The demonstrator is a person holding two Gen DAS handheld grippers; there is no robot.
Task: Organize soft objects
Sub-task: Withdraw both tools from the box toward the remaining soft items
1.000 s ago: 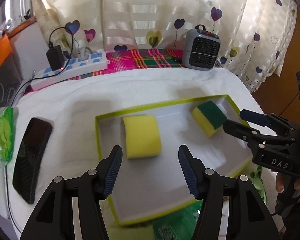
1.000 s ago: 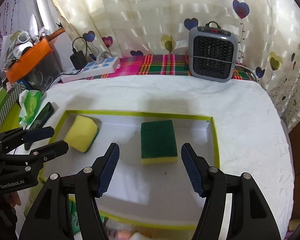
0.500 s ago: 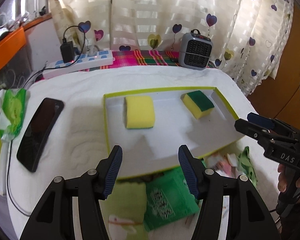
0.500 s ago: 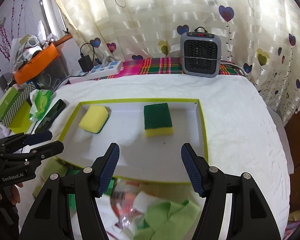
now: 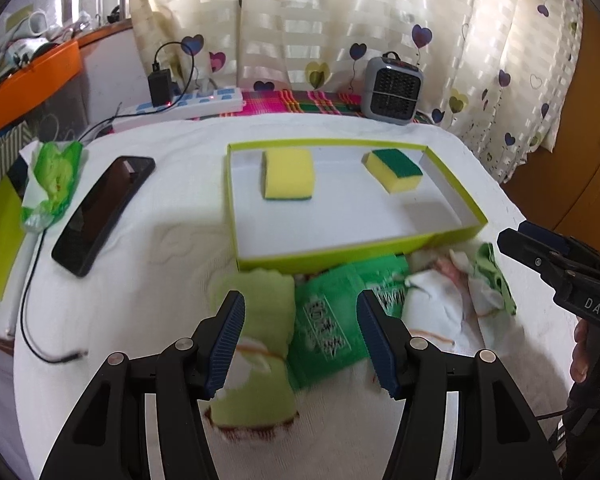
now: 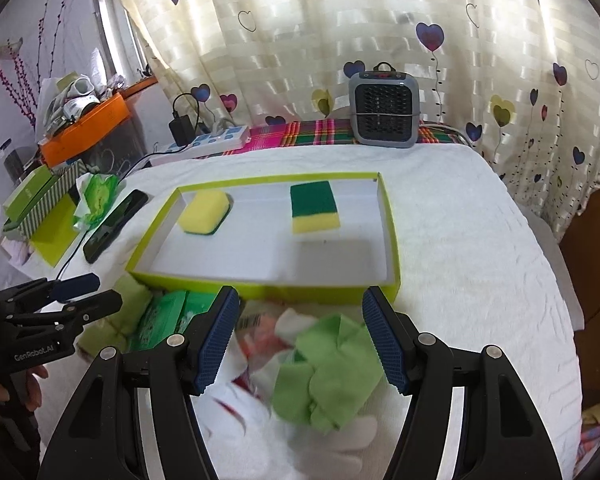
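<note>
Left wrist view: the left gripper [image 5: 300, 338] hangs with its blue-padded jaws apart and nothing between them, above a blurred heap of soft things on the white towel-covered table [image 5: 172, 216]. Under it lie a light green cloth [image 5: 260, 320] and a green packet [image 5: 332, 328] whose printing is too smeared to read. Beside them a white cloth [image 5: 432, 308] with reddish marks is hard to make out. The right gripper [image 5: 540, 244] enters from the right edge, cut off, with fingers of a hand [image 5: 584, 352] on its handle.

Right wrist view: the right gripper [image 6: 300, 340] also has its jaws apart and empty, over a folded green cloth [image 6: 332, 368] lying on blurred white fabric.

Just beyond the heap sits a shallow lime-edged tray [image 5: 440, 240] with a white floor. Inside it, well apart, are a sponge with its yellow side up [image 5: 288, 174] on the left and a sponge with its green side up [image 5: 396, 170] on the right.

Left of the tray lies a black phone [image 5: 104, 208], then a crumpled green-and-white wrapper [image 5: 52, 176]. At the back stand a white power strip [image 5: 188, 104] with a black charger plugged in, and a small grey heater [image 5: 392, 90], before a cream curtain [image 5: 340, 20] with heart prints.
</note>
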